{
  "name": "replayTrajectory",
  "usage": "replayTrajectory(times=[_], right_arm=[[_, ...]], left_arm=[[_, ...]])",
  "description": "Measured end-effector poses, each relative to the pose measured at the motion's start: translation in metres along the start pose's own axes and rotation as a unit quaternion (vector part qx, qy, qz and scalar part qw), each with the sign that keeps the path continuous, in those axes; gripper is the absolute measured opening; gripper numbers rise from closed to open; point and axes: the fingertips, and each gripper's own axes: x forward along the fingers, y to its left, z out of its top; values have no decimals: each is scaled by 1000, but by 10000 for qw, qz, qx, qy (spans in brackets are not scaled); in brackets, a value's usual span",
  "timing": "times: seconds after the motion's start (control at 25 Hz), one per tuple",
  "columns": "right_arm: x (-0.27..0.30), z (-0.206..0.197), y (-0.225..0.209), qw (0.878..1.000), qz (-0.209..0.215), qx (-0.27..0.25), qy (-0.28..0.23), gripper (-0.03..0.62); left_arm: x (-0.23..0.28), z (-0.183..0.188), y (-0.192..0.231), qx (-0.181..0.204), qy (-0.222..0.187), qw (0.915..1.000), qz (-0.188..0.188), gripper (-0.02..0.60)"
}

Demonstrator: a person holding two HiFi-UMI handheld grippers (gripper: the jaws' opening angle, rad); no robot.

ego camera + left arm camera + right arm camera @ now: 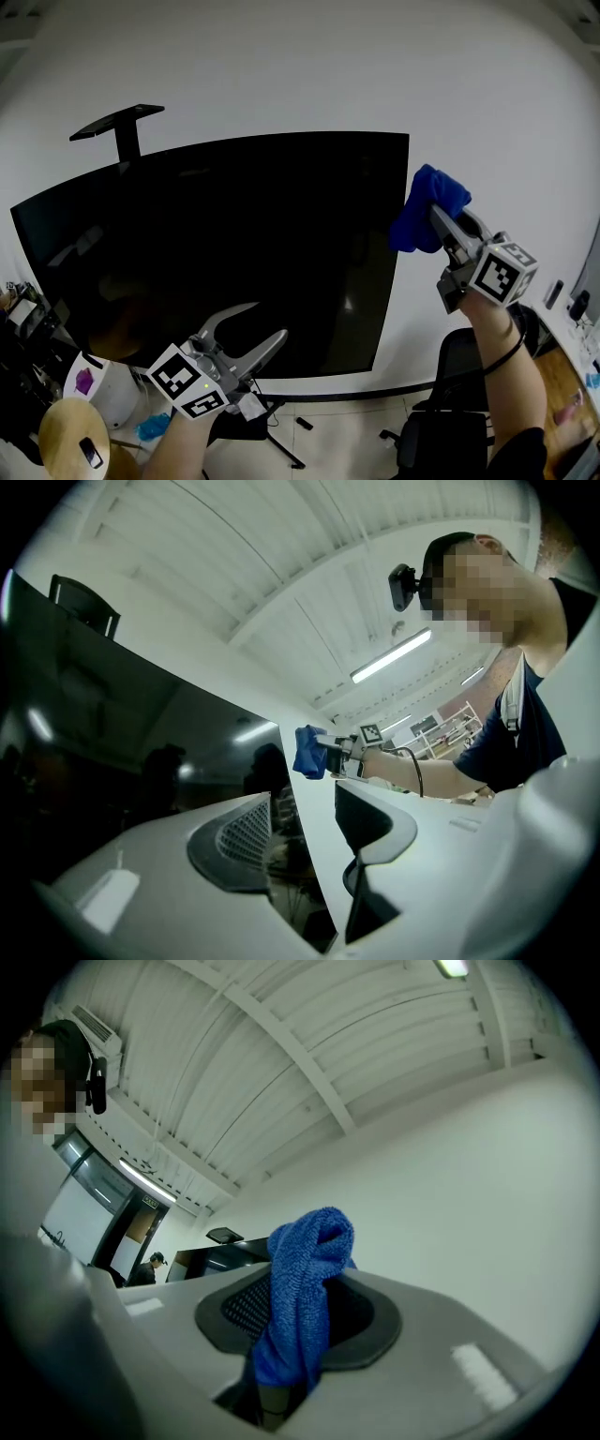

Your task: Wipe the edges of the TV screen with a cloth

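The big TV screen (216, 244) could rock if its right edge gets shoved. The blue cloth (427, 211), bunched at that edge near the top, is clamped in the right hand-held gripper (435, 221), whose hard tips might scrape; the left hand-held gripper (267, 321), jaws apart and empty, braces nothing

The room is lit brightly and evenly from overhead; in the left gripper view a ceiling strip light (391, 655) is seen glowing to the right of the TV screen (216, 253). The white wall (487, 112) above the screen is washed pale and greyed toward the head view's corners. Small glints and dim reflections are carried on the dark screen. All three views are bent by wide-angle distortion and vignetted black at the rims. The cloth (305, 1288) is rendered sharp, its weave resolved.
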Motion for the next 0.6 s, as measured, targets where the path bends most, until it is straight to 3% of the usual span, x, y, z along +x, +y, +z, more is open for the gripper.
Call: replayTrajectory(times=[0.2, 0.32, 0.4, 0.6], right_arm=[[43, 39, -51, 9996, -127, -233, -117, 137], [85, 57, -61, 9995, 139, -45, -277, 137], [97, 57, -65, 9988, 323, 170, -328, 137], [98, 43, -79, 9979, 257, 562, -191, 135]], left_arm=[[35, 16, 17, 340, -38, 9994, 65, 202], [45, 20, 41, 382, -59, 9992, 120, 197], [51, 14, 43, 384, -60, 9991, 145, 195], [68, 7, 30, 381, -22, 9991, 208, 195]])
